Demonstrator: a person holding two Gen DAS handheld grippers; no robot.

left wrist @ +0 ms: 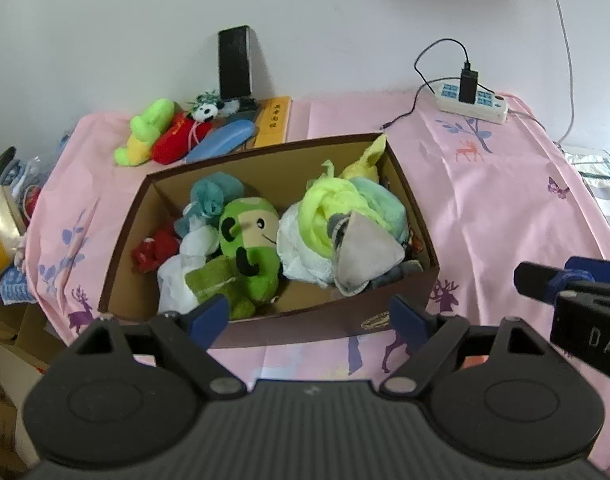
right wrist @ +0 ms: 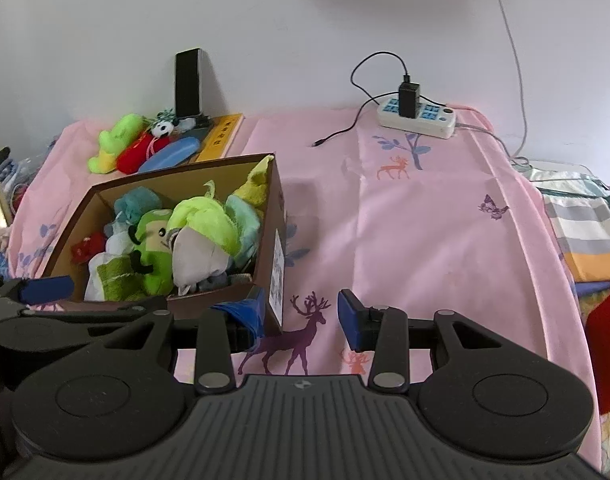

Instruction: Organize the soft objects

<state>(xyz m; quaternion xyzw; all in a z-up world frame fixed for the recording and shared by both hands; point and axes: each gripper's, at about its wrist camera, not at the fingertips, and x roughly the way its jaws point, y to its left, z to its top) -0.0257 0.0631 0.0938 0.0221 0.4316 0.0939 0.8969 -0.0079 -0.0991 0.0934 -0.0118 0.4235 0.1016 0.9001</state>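
So the cardboard box (left wrist: pixel 417 240) on the pink-clothed bench (right wrist: pixel 425 240) is already pretty stuffed: there's a green plush doll (left wrist: pixel 249 240) in the middle, a neon yellow-green cloth (left wrist: pixel 329 208) bunched up next to it, a grey cloth (left wrist: pixel 365 256) on top toward the near right corner, plus some teal and white bits and a small red thing tucked by the left wall. I'd say most of the sorting is done. What looks left is the little cluster well behind the box near the wall: a lime green plush (left wrist: pixel 145 132), a red plush (left wrist: pixel 177 140) with a panda head, and a blue oblong item (left wrist: pixel 221 140) lying side by side, all outside the box. Not sure the blue one is actually soft, can't tell from here. Both grippers are empty right now. The left gripper (left wrist: pixel 309 316) hovers over the box's near edge with jaws spread and nothing between them, and the right gripper (right wrist: pixel 301 316) sits just right of the box over bare cloth, jaws wide apart too.
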